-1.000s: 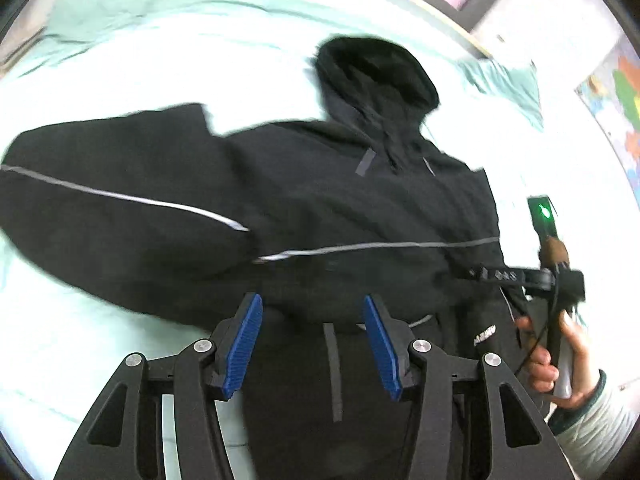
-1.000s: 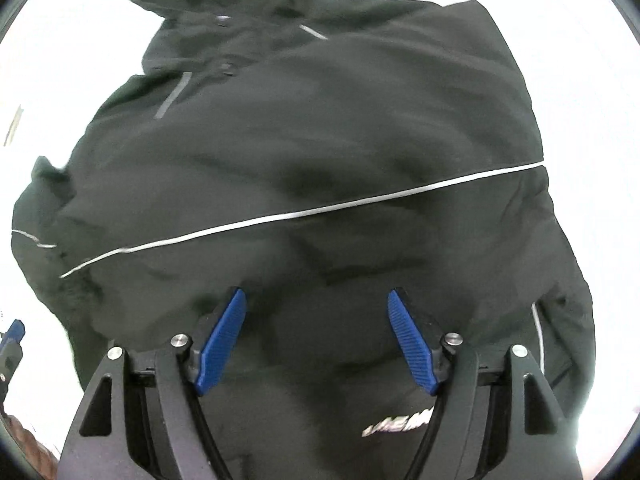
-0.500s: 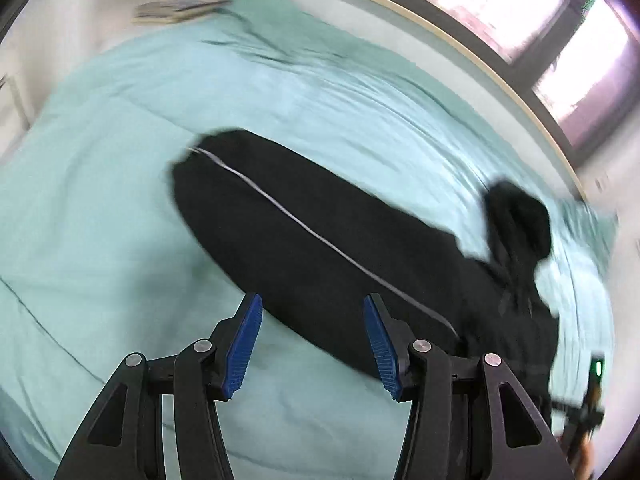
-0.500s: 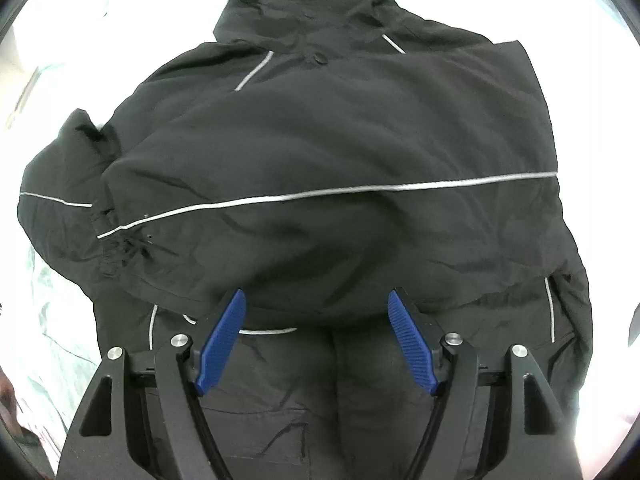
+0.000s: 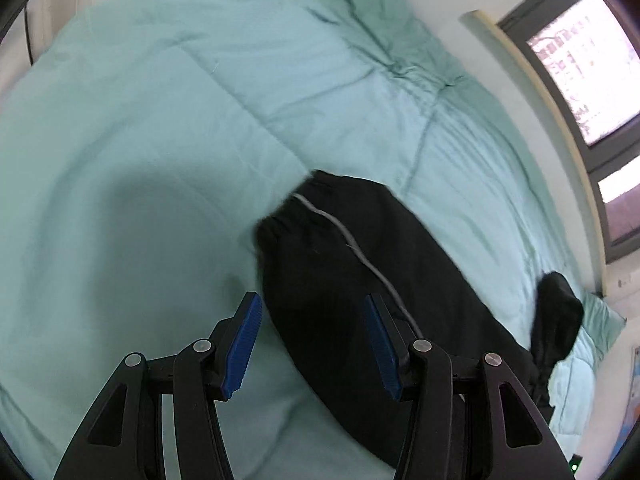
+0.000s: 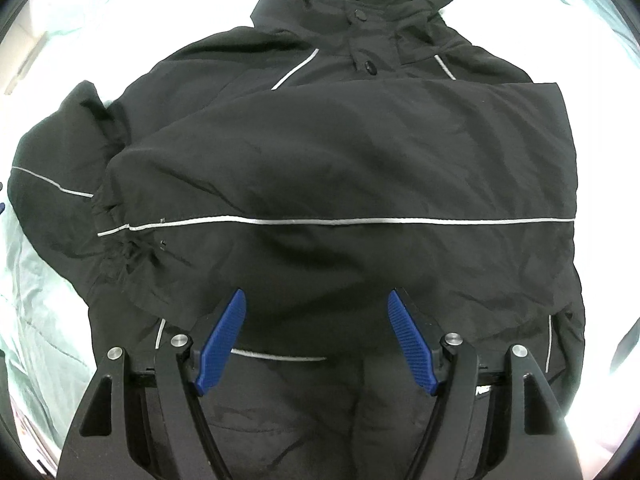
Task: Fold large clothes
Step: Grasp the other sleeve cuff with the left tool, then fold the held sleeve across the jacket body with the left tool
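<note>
A black hooded jacket point(image 6: 320, 168) with thin grey piping lies on a bed. One sleeve point(image 6: 340, 184) is folded across its chest, cuff point(image 6: 116, 236) at the left. The other sleeve point(image 5: 360, 272) stretches out over the quilt, its cuff point(image 5: 296, 216) at the far end; the hood point(image 5: 558, 316) shows at the right. My left gripper point(image 5: 312, 344) is open and empty, hovering over that outstretched sleeve near the cuff. My right gripper point(image 6: 316, 340) is open and empty above the jacket's lower front.
A pale green quilt point(image 5: 160, 120) covers the bed, with a pillow point(image 5: 384, 32) at its head. A window point(image 5: 580, 64) and a wooden rail point(image 5: 520, 80) run along the right wall. A bed edge shows at the lower left of the right wrist view point(image 6: 24, 400).
My left gripper has swung left from over the jacket body to the outstretched sleeve and come closer to its cuff. My right gripper has pulled back, showing more of the jacket and the folded sleeve.
</note>
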Tool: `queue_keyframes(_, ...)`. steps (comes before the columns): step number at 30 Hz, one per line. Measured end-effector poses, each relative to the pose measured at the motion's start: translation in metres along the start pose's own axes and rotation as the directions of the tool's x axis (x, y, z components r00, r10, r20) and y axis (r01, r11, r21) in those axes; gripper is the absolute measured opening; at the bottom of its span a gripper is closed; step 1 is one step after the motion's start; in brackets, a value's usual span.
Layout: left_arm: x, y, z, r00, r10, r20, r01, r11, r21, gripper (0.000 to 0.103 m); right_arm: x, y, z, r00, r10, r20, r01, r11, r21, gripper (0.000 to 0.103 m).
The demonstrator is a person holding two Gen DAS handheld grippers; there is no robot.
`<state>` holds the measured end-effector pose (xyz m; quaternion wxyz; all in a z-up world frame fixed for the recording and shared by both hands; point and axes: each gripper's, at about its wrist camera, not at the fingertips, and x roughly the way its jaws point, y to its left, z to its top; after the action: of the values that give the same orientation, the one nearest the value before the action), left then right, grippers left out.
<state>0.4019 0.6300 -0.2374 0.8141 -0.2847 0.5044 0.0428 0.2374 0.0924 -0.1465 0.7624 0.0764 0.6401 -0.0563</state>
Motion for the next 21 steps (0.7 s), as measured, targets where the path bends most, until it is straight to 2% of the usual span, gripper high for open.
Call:
queue_keyframes(5,0.026,0.014,0.011,0.999,-0.031,-0.028,0.03,0.999,-0.031,0.055,0.015,0.023,0.028,1.0,0.002,-0.024,-0.002,1.0,-0.003,0.075)
queue_keyframes(8,0.032,0.011,0.012,0.998,-0.058,-0.022,0.058,0.998,-0.014,0.054,0.022,0.039,0.035,1.0,0.003,-0.03,-0.003,1.0,-0.02,0.075)
queue_keyframes(10,0.034,0.005,0.013,0.998,-0.058,-0.011,0.058,0.998,0.015,0.051,0.029,0.053,0.039,0.999,0.004,-0.034,-0.005,0.999,-0.031,0.075)
queue_keyframes(12,0.036,-0.002,0.013,0.999,-0.044,-0.006,0.044,0.998,0.047,0.038,0.029,0.068,0.041,0.999,0.006,-0.039,-0.007,0.999,-0.04,0.075)
queue_keyframes(14,0.035,-0.004,0.013,0.998,-0.064,0.004,0.064,0.996,0.056,0.023,0.032,0.077,0.038,0.999,0.014,-0.039,-0.016,0.999,-0.048,0.075)
queue_keyframes(15,0.032,-0.006,0.013,0.997,-0.07,0.016,0.069,0.996,0.062,0.018,0.028,0.078,0.038,0.999,0.016,-0.038,-0.018,0.998,-0.053,0.075)
queue_keyframes(18,0.005,-0.013,0.004,0.993,-0.078,0.091,0.071,0.994,0.079,0.014,0.019,0.087,0.039,0.999,0.026,-0.024,-0.027,0.997,-0.072,0.075)
queue_keyframes(20,-0.021,-0.017,-0.006,0.987,-0.044,0.153,0.034,0.997,0.066,0.013,0.015,0.094,0.04,0.999,0.031,-0.013,-0.032,0.996,-0.08,0.075)
queue_keyframes(21,-0.039,-0.015,-0.015,0.981,-0.001,0.195,-0.007,0.999,0.038,0.013,0.012,0.099,0.041,0.999,0.033,-0.006,-0.034,0.996,-0.084,0.075)
